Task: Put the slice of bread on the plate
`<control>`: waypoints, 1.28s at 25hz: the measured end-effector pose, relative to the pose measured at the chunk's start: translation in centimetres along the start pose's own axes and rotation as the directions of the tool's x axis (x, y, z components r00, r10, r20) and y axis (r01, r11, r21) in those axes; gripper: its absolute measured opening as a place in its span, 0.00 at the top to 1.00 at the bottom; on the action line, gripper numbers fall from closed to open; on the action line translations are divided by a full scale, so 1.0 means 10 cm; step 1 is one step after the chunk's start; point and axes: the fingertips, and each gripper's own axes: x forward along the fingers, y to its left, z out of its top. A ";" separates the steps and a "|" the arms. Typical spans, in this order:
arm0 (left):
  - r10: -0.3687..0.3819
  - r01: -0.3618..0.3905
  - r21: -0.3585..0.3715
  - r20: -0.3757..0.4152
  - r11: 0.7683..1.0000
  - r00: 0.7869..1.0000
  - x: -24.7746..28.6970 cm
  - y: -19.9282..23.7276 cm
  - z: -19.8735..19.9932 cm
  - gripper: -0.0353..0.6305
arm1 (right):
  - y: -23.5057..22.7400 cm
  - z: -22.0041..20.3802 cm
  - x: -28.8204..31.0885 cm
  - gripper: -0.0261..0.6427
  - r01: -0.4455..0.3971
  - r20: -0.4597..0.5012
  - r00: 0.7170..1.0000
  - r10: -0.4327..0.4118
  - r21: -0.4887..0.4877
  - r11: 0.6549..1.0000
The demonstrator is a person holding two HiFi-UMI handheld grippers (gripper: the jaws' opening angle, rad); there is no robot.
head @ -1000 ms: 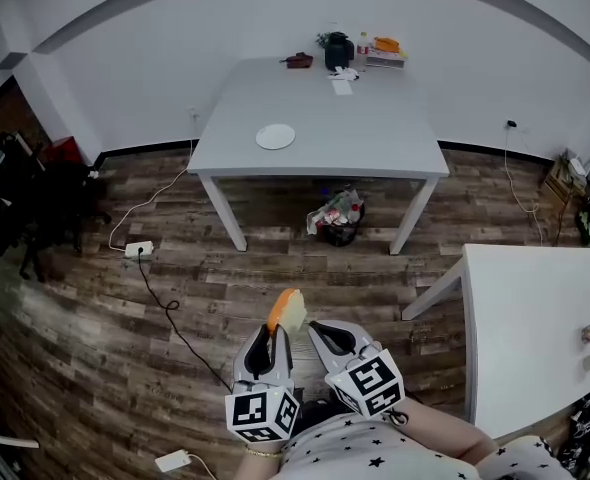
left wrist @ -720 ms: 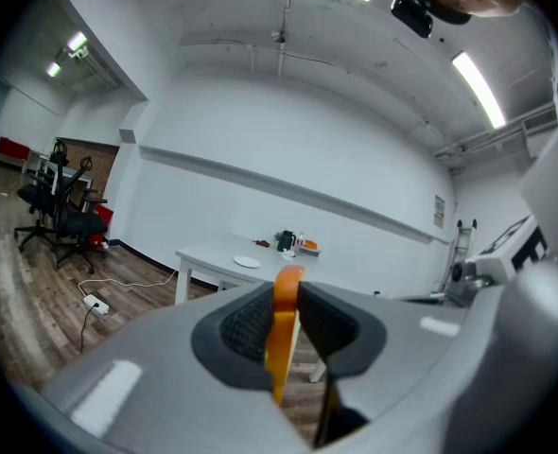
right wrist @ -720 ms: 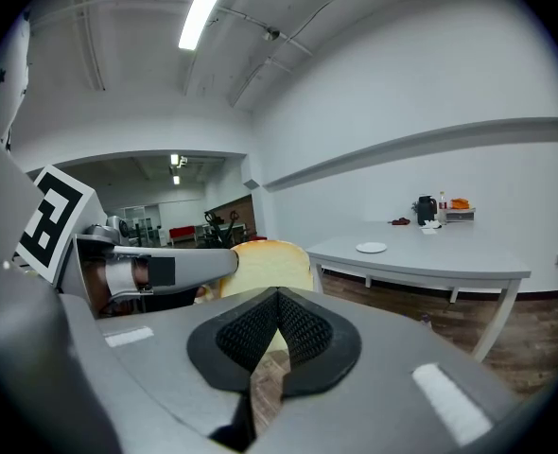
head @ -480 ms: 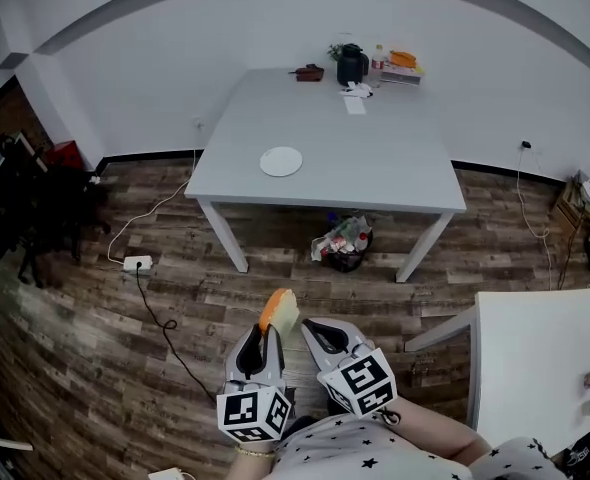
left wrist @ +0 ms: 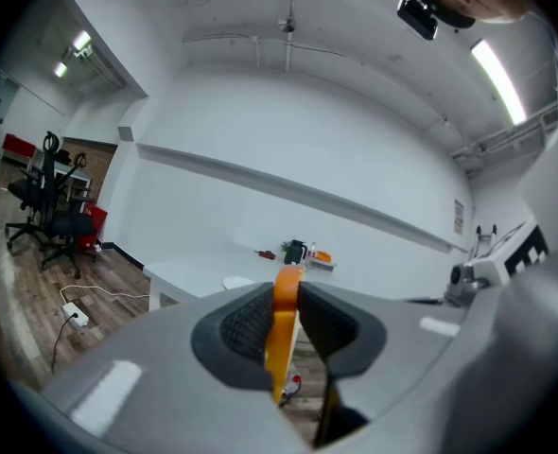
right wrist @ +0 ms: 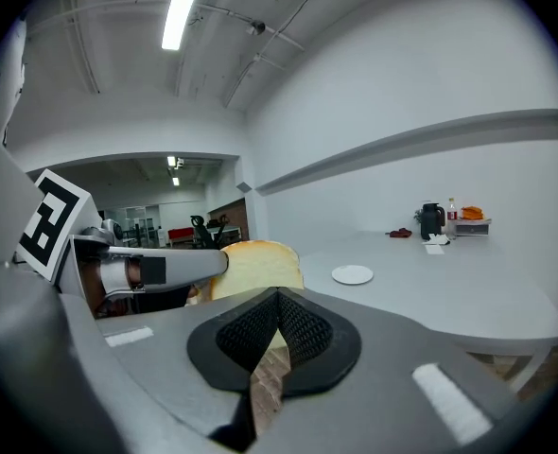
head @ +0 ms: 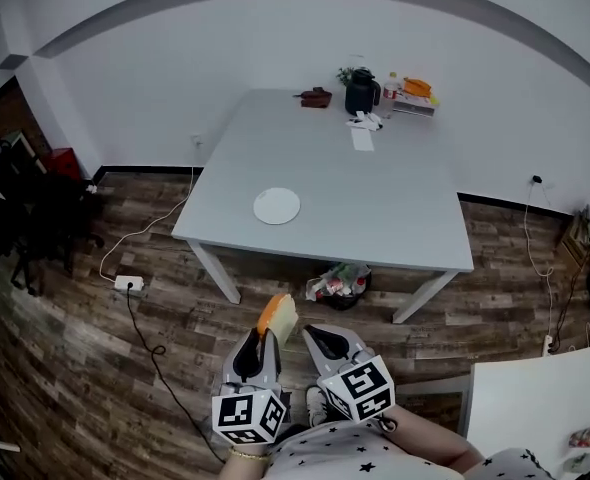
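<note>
One bread slice point(head: 279, 316) clamped in the left gripper point(head: 265, 340); right gripper point(head: 313, 334) closed, empty. One plate point(head: 276, 206) mid-frame, near the table point(head: 405, 218) front-left edge, bare top around.

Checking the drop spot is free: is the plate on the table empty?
Empty: the plate shows plain white with nothing on it; the bread slice is pinched between the left gripper's jaws.

Open tabletop point(head: 395, 208) around the plate point(head: 276, 206), dark jug point(head: 361, 92) and paper slip point(head: 363, 138) well apart toward the far edge
</note>
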 end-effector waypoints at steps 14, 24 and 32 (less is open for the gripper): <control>0.028 -0.029 -0.028 -0.034 0.999 0.999 0.89 0.17 0.00 0.82 | -0.74 0.05 0.55 0.96 0.010 -0.031 0.999 -0.009 0.027 1.000; -0.009 0.007 -0.031 -0.046 0.999 0.999 1.88 0.60 0.17 0.82 | -1.31 0.30 1.31 0.96 0.053 -0.038 0.998 -0.053 0.008 0.999; -0.059 0.055 -0.038 -0.092 0.998 0.994 2.78 0.91 0.38 0.82 | -1.76 0.72 2.09 0.96 0.090 -0.037 0.995 -0.090 -0.006 0.996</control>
